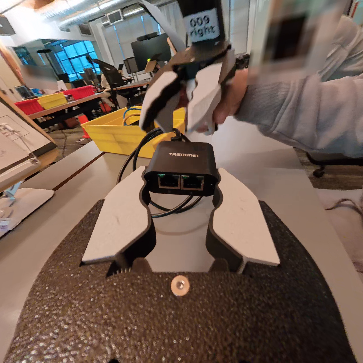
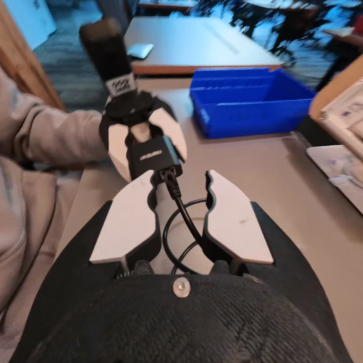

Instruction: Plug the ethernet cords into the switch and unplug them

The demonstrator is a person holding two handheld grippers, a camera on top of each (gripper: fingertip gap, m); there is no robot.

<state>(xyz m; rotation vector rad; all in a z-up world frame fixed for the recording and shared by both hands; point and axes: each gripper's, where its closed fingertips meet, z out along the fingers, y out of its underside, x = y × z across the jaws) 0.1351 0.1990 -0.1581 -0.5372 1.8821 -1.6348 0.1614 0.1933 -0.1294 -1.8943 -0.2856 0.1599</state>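
Left gripper (image 1: 180, 183): fingers clamped on the black switch (image 1: 181, 167), both front ports vacant. Right gripper (image 2: 179, 183): fingers apart, straddling the black ethernet cord (image 2: 181, 208), which is plugged into the switch's rear. Cord loops on the counter (image 2: 275, 176). Blue bin (image 2: 253, 112) at 1 o'clock.

I see switch (image 1: 181, 169): small black box, rounded edges, pale lettering on top, level, raised above tabletop (image 1: 255, 167). Two side-by-side ports on face toward left wrist camera, both empty, green tab at top corner of each. In right wrist view, opposite face at 12 o'clock: black ethernet cord (image 2: 183, 208) plugged into port there, ribbed boot behind plug. Cord runs toward 6 o'clock, loops on tabletop under switch.
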